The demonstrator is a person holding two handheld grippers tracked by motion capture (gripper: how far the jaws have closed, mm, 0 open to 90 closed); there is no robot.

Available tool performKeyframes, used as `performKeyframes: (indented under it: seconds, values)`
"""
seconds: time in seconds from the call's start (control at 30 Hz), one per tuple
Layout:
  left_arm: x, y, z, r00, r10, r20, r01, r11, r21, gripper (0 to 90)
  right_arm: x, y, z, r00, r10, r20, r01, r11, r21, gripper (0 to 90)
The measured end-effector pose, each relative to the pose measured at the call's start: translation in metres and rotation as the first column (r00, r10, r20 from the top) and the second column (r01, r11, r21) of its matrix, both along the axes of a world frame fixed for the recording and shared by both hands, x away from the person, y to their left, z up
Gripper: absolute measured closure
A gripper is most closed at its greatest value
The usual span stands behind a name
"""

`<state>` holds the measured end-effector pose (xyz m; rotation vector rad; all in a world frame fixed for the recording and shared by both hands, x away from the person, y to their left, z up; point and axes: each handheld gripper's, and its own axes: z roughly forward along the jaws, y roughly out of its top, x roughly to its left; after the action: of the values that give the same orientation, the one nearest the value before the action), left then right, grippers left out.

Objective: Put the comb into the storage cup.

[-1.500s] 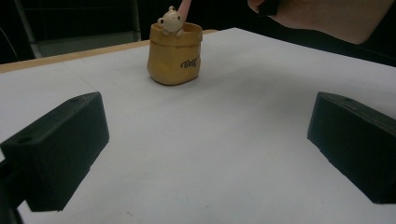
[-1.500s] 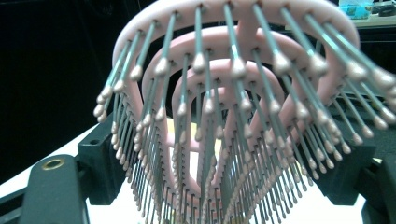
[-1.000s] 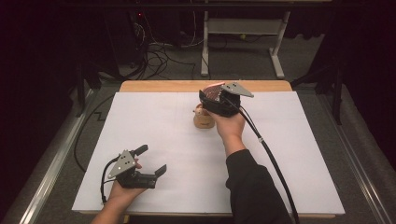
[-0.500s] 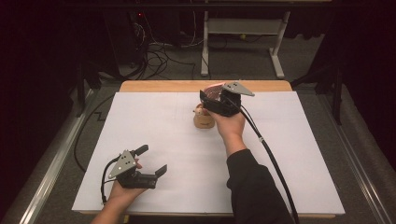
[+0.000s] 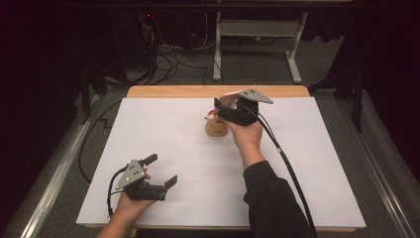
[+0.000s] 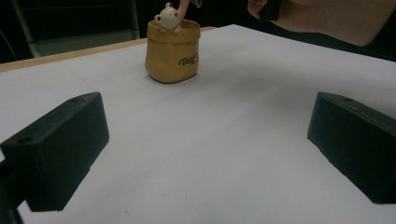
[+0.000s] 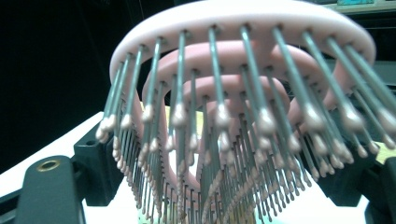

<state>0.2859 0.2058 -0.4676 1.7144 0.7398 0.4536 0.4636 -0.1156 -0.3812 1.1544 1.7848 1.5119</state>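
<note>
1. The right gripper (image 5: 229, 110) clasps a pink brush (image 7: 243, 107) just above the yellow pot (image 5: 216, 127), mid-table (image 5: 317, 163).
2. The left gripper (image 5: 161, 171) rests near the table's front left, jaws spread, holding nothing.

Pink brush (image 7: 233, 93) handle hidden below bristles, bristle tips blurred. Right gripper (image 5: 237, 110) jaws hidden behind hand. Yellow pot (image 6: 172, 50) lettering too small to read.

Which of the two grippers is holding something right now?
The right gripper, up by the yellow pot, grips a pink hairbrush between its jaws. The left gripper, near the table's front edge, is open, with nothing between its jaws.
</note>
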Motion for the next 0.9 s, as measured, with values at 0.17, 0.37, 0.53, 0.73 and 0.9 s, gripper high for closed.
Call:
performKeyframes:
  seconds: [0.17, 0.37, 0.53, 0.73, 0.9]
  values:
    - [0.0, -0.001, 0.0, 1.0, -0.005, -0.002, 0.005, 1.0, 0.002, 0.0, 0.0, -0.005, 0.0, 0.9999, -0.005, -0.017, 0.005, 1.0, 0.007, 17.7]
    - [0.0, -0.001, 0.0, 1.0, -0.006, -0.002, 0.006, 1.0, 0.003, 0.0, -0.001, -0.008, -0.001, 0.9996, -0.013, -0.026, 0.013, 1.0, 0.009, 16.9]
    - [0.0, -0.001, 0.0, 1.0, -0.008, -0.002, 0.008, 1.0, 0.004, 0.0, -0.002, -0.012, -0.003, 0.9996, -0.014, -0.025, 0.015, 1.0, 0.011, 16.5]
    - [0.0, -0.001, 0.0, 1.0, -0.01, -0.002, 0.01, 0.9999, 0.003, 0.0, -0.002, -0.014, -0.003, 0.9994, -0.012, -0.033, 0.012, 1.0, 0.005, 15.8]
    - [0.0, -0.001, 0.0, 1.0, -0.008, -0.002, 0.008, 1.0, 0.005, 0.0, -0.003, -0.017, -0.004, 0.9994, -0.006, -0.035, 0.006, 1.0, -0.004, 15.2]
